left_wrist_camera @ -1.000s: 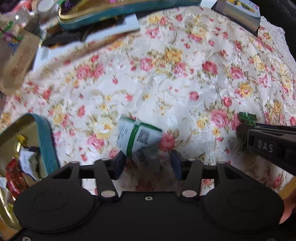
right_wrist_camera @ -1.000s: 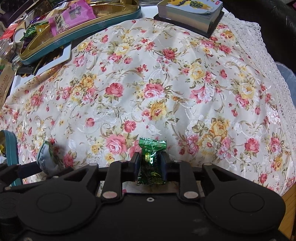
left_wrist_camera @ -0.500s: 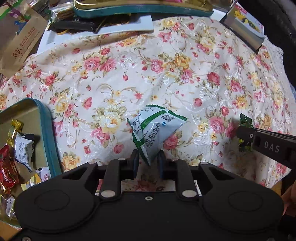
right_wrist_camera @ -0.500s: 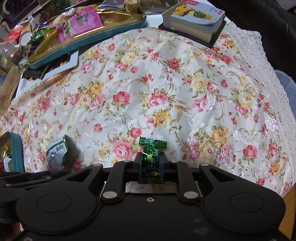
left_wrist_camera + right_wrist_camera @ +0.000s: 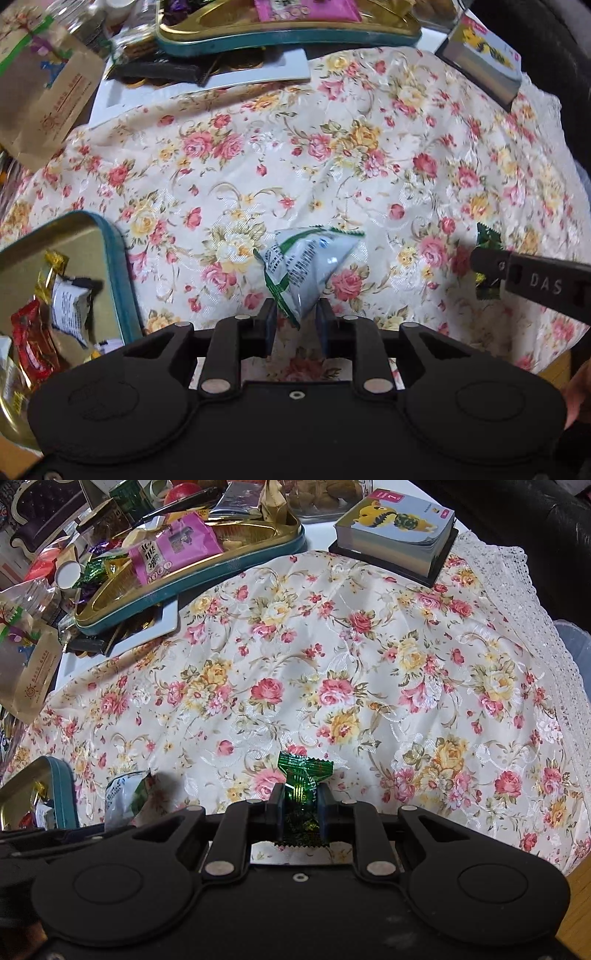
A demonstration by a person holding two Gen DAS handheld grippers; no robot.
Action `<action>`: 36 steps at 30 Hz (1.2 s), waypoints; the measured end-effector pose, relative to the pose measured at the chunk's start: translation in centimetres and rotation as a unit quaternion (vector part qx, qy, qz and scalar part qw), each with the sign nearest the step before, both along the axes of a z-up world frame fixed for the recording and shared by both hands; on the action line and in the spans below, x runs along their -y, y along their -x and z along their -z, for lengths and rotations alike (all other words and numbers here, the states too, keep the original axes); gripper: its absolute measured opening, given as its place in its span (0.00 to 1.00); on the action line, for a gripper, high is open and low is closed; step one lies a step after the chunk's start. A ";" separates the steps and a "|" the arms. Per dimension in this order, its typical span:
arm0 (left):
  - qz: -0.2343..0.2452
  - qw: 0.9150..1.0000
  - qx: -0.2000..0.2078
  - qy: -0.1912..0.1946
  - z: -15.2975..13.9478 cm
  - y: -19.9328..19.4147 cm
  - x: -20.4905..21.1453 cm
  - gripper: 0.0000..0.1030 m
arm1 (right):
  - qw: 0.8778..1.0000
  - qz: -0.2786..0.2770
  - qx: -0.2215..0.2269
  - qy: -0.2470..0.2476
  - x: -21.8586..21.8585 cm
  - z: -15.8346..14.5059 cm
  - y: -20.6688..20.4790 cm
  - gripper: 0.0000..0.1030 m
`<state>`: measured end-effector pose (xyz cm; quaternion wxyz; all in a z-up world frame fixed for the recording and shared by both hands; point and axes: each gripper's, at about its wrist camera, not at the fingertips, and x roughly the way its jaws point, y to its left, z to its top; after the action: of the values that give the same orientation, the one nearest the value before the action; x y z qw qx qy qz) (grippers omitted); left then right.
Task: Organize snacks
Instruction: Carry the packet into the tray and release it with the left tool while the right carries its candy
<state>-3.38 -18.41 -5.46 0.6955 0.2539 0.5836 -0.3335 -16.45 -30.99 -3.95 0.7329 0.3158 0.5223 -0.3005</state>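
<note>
A floral tablecloth point(image 5: 332, 155) covers the table, with a lace edge on its right side. Along its far edge lies a long gold tray with a teal rim point(image 5: 192, 576), heaped with wrapped snacks, and right of that a thick block of cards point(image 5: 395, 542) on a dark base. At the near left sits a teal-rimmed tin point(image 5: 110, 273) holding several wrapped sweets.

The left gripper point(image 5: 295, 317) has a white-and-green snack packet point(image 5: 310, 266) between its fingers by the packet's narrow lower corner. Its jaws have just been opening a little; whether both pads press on it is hard to judge, though the packet hangs clear of the cloth. Its long axis runs from that corner up and away to the right, serrated edge farthest out.

The right gripper point(image 5: 301, 801) is clamped tight on a green foil candy point(image 5: 303, 786), which stands lengthwise along the fingers, one crimped end pointing forward past the tips.
</note>
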 end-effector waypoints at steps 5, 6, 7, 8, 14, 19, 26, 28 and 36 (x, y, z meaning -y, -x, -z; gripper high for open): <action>0.028 0.998 0.045 0.017 -0.9 0.2 0.9 0.49 | 1.000 0.006 0.004 -0.002 0.4 -0.1 0.4 0.19; 0.030 0.998 0.054 0.018 -1.0 0.2 1.0 0.49 | 1.000 0.008 0.004 -0.003 0.5 -0.1 0.5 0.19; 0.035 0.998 0.058 0.017 -1.1 0.1 1.2 0.50 | 1.000 0.010 0.005 -0.005 0.6 -0.1 0.6 0.19; 0.041 0.997 0.056 0.017 -1.2 0.1 1.3 0.50 | 1.000 0.011 0.006 -0.006 0.7 -0.2 0.6 0.19; 0.080 0.992 0.090 0.024 -1.5 0.3 1.5 0.57 | 1.000 0.015 0.016 -0.015 1.0 -0.6 0.8 0.19; 0.079 0.994 0.081 0.010 0.1 0.3 1.4 0.57 | 0.999 0.024 0.026 -0.019 1.2 -1.1 1.0 0.19; 0.020 0.998 0.066 -0.011 2.0 -0.7 2.1 0.58 | 0.999 0.023 0.033 -0.020 0.9 -1.5 0.9 0.19; 0.014 0.997 0.074 -0.023 2.6 -0.6 2.6 0.58 | 0.999 0.023 0.036 -0.020 0.8 -1.7 0.8 0.19; -0.044 0.998 0.040 -0.001 2.4 -1.6 2.4 0.49 | 0.997 0.039 0.066 -0.014 0.6 -3.8 -0.1 0.19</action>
<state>-1.81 -20.81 -7.85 0.7321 0.2419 0.5663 -0.2912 -16.38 -31.63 -0.18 0.7491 0.3654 0.4639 -0.3001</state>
